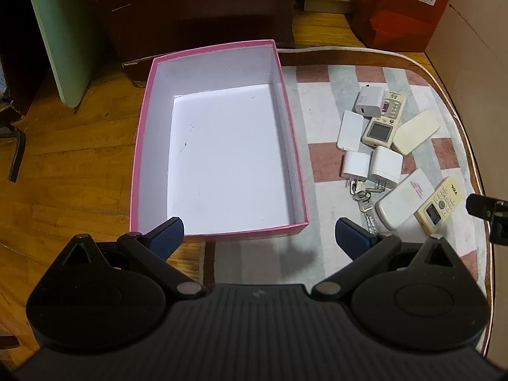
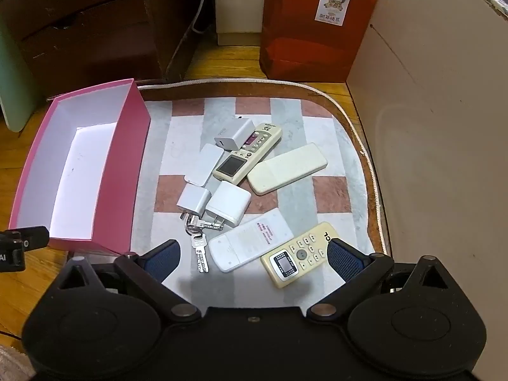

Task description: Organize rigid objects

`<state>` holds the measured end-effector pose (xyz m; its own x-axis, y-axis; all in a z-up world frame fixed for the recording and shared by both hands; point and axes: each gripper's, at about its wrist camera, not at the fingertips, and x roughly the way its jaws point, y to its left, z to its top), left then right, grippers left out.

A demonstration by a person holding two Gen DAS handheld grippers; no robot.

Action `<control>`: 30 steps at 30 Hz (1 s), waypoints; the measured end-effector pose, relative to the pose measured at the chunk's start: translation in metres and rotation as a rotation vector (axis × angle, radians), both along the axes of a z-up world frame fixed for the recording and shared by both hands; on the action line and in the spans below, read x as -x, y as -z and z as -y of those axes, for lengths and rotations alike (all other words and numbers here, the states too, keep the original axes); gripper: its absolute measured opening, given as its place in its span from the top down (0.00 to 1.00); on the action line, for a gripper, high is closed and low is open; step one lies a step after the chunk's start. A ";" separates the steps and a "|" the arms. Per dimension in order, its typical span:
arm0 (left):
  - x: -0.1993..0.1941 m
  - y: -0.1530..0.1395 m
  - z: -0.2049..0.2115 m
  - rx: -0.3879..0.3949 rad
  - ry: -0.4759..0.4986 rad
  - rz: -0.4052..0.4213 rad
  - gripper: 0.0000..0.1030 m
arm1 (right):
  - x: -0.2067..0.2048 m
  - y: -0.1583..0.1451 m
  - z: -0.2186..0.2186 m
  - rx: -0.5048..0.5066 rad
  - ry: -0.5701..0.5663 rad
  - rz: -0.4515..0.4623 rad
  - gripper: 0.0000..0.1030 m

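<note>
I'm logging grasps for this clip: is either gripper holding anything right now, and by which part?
Nothing is held. The left gripper and right gripper both stand wide open with nothing between the pads; the pink box is empty.

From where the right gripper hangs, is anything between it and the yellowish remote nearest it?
Nothing visible. The right gripper is open above the yellowish remote, with only a white remote lying against its left side.
</note>
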<state>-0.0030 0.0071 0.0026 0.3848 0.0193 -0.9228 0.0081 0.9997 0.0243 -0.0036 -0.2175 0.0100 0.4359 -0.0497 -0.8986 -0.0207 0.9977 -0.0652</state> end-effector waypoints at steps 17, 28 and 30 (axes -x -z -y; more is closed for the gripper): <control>-0.001 -0.003 -0.004 -0.009 -0.011 0.001 0.00 | -0.002 -0.004 0.001 0.015 0.011 -0.003 0.03; -0.001 -0.003 -0.005 -0.008 -0.023 0.003 0.00 | -0.002 -0.005 -0.002 0.007 0.003 0.004 0.03; 0.000 -0.003 -0.005 -0.016 -0.024 0.005 0.00 | -0.002 -0.005 -0.003 0.008 0.003 0.005 0.03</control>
<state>-0.0027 0.0120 0.0053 0.3889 0.0432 -0.9203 -0.0157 0.9991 0.0403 -0.0020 -0.2148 0.0146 0.4398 -0.0582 -0.8962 -0.0175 0.9972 -0.0734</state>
